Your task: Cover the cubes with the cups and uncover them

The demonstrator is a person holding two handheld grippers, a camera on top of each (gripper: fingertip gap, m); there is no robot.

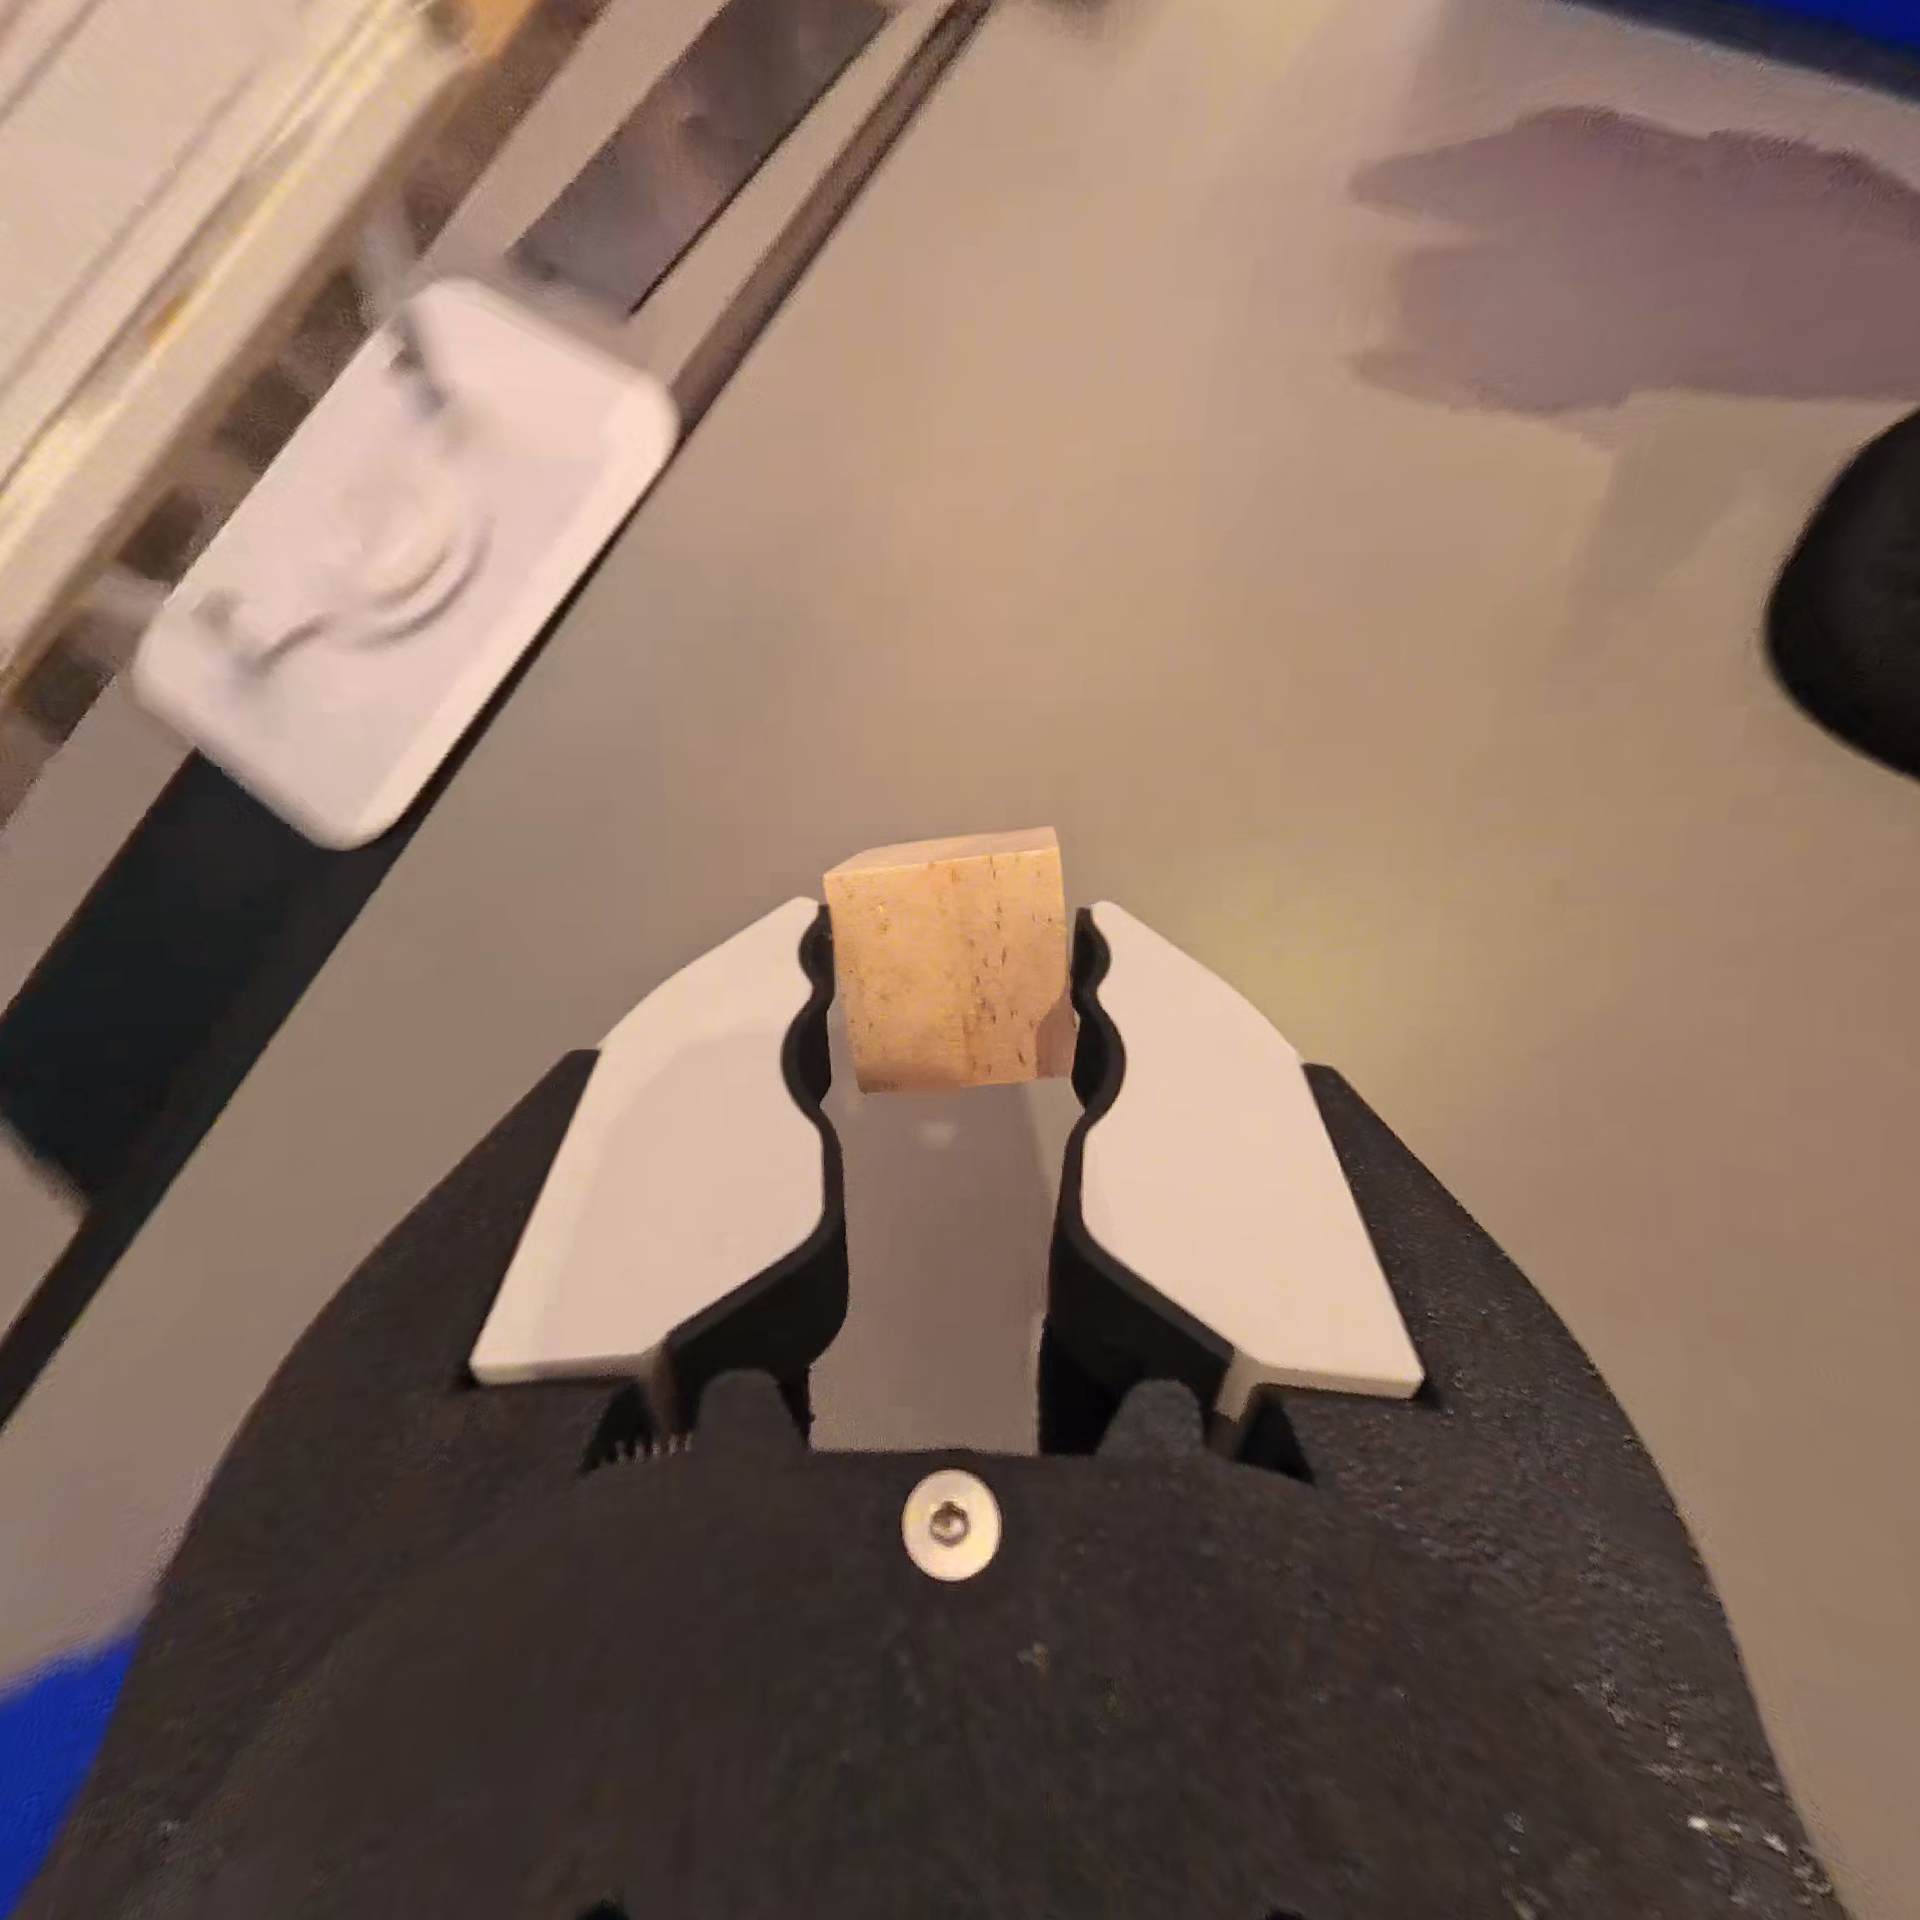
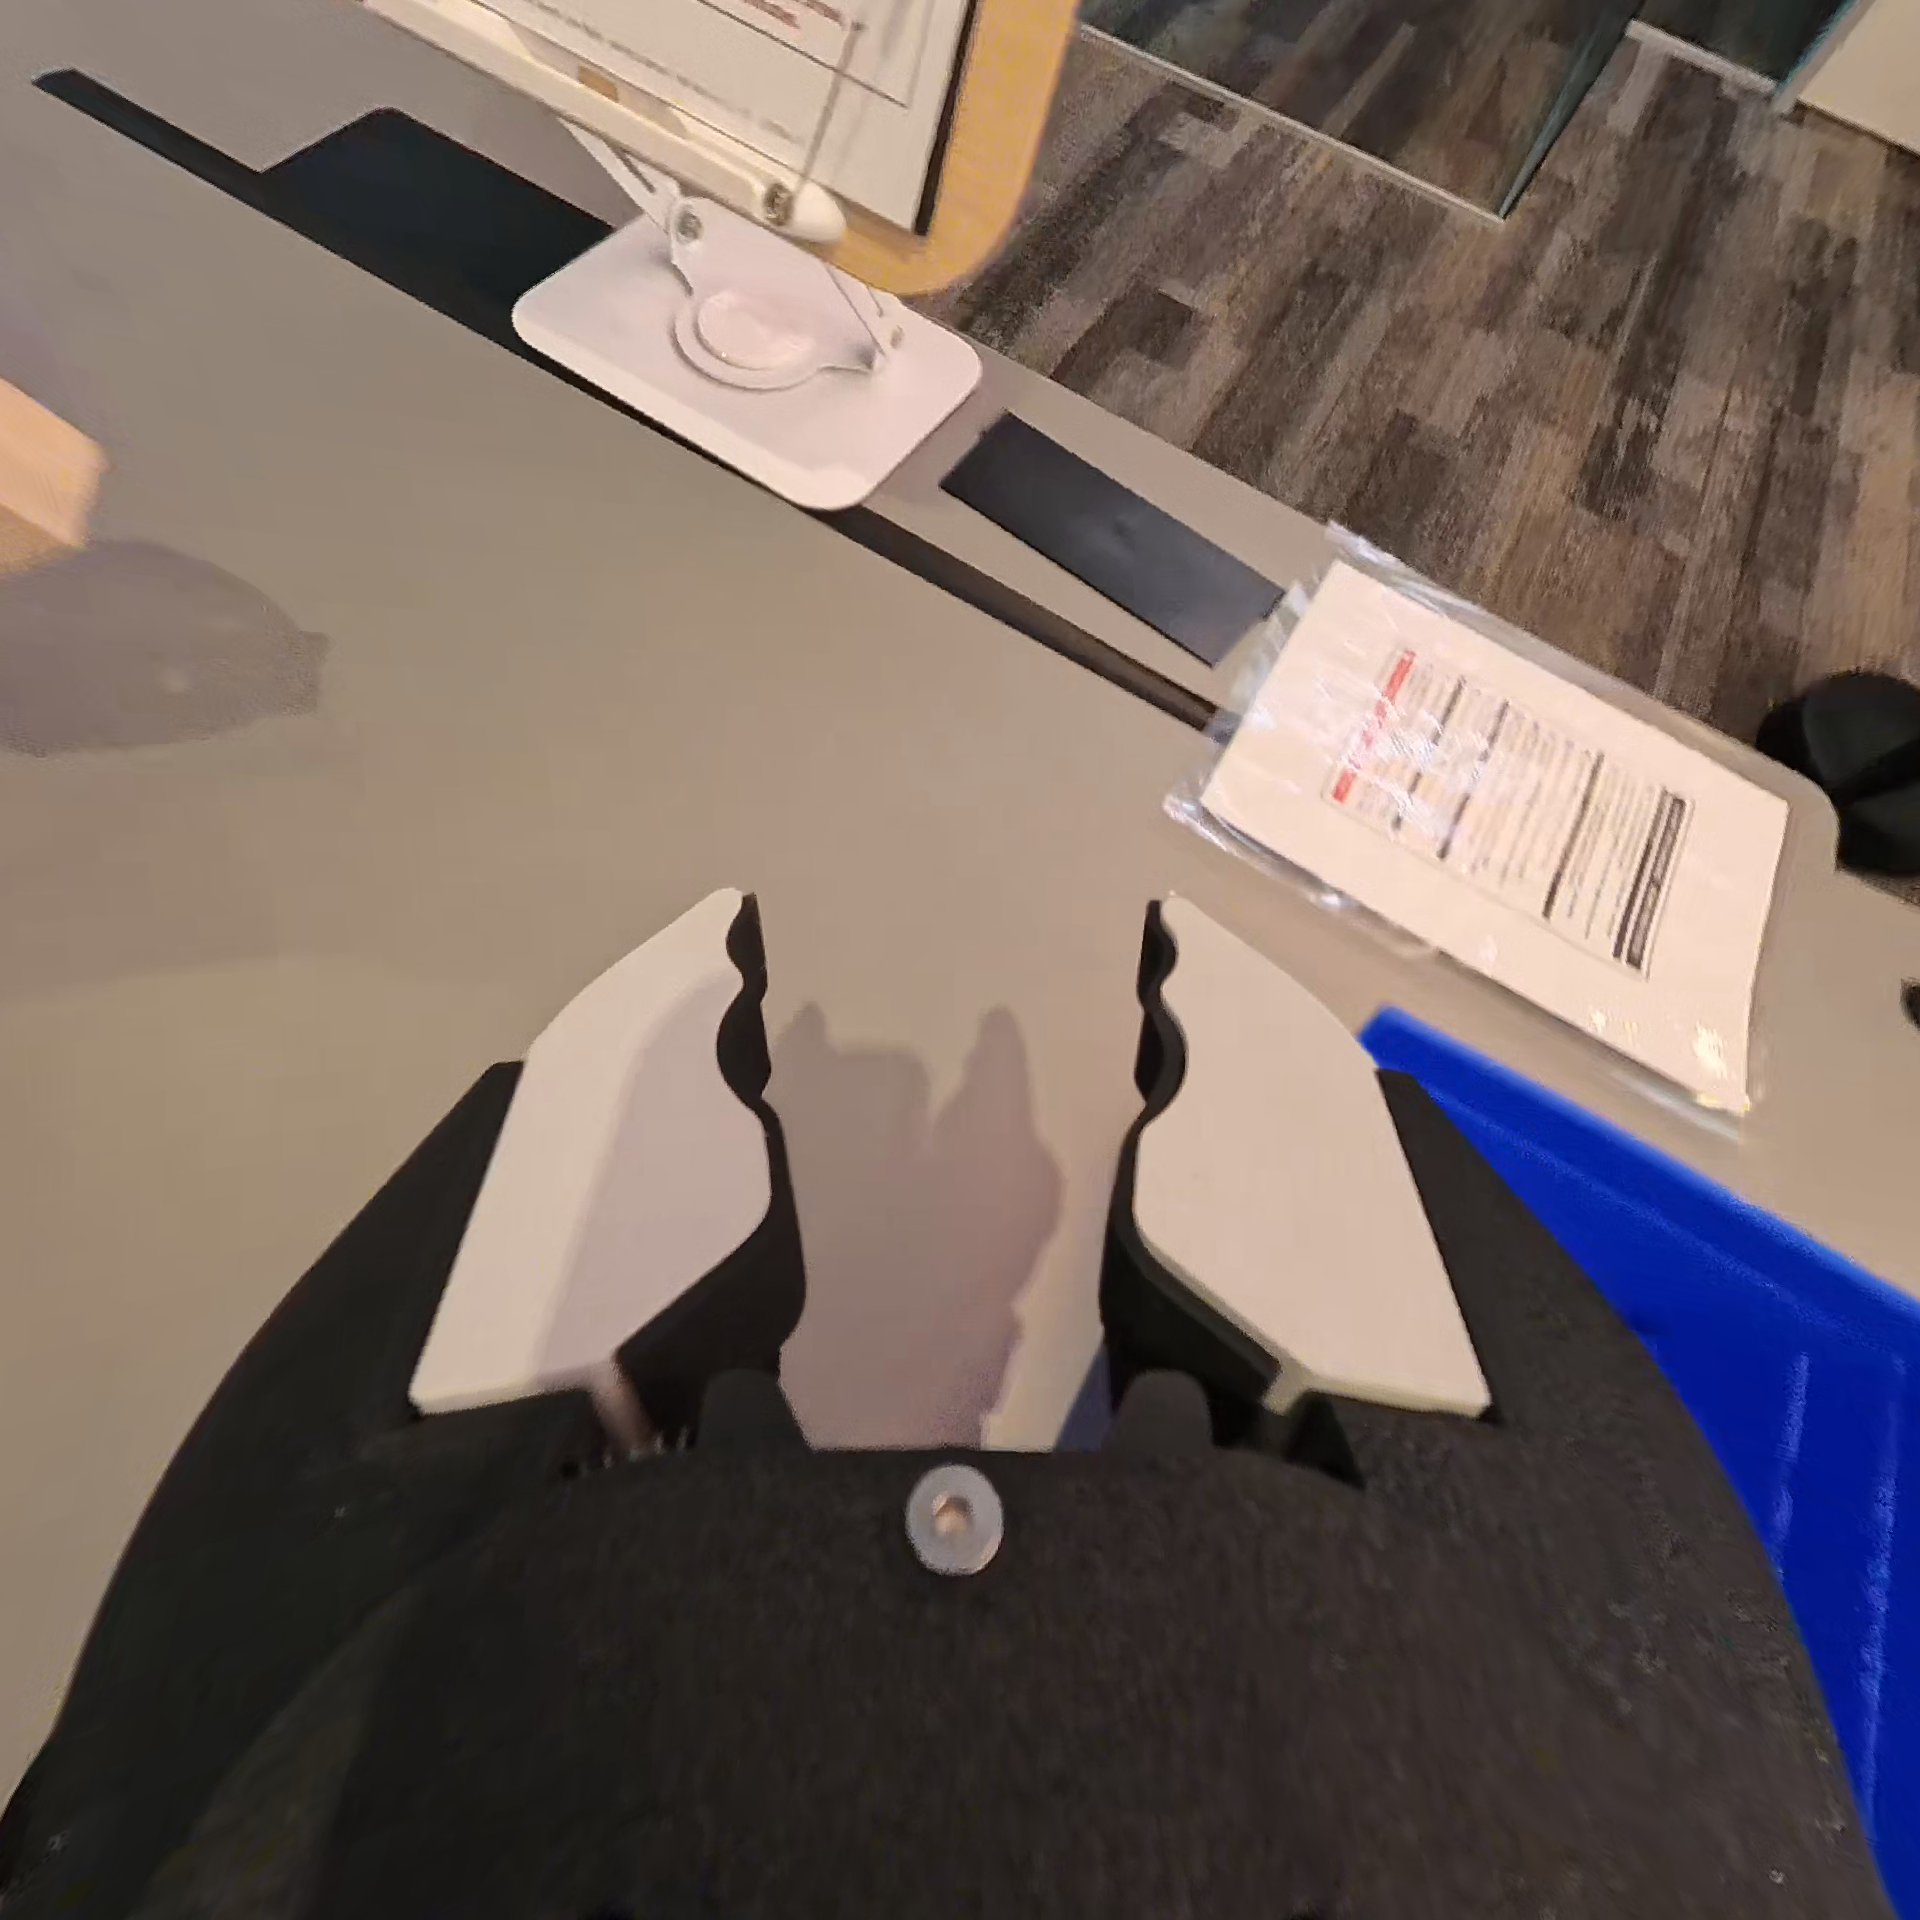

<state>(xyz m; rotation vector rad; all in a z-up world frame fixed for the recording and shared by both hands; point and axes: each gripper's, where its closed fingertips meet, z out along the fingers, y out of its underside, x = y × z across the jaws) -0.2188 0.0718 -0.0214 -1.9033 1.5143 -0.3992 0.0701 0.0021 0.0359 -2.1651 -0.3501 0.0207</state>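
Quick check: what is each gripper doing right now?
Left gripper: shut on the wooden cube, lifted off the table.
Right gripper: open, empty.

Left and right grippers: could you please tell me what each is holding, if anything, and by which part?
The left gripper holds a wooden cube by two opposite side faces, at its fingertips. The right gripper is open and empty.

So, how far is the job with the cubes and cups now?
Nothing looks covered yet, and no cup shows in either view. In hand: the left gripper is shut on a wooden cube, held clear of the grey table. The right gripper is open and holds nothing. Left: setting the cube down, then all the covering and uncovering.
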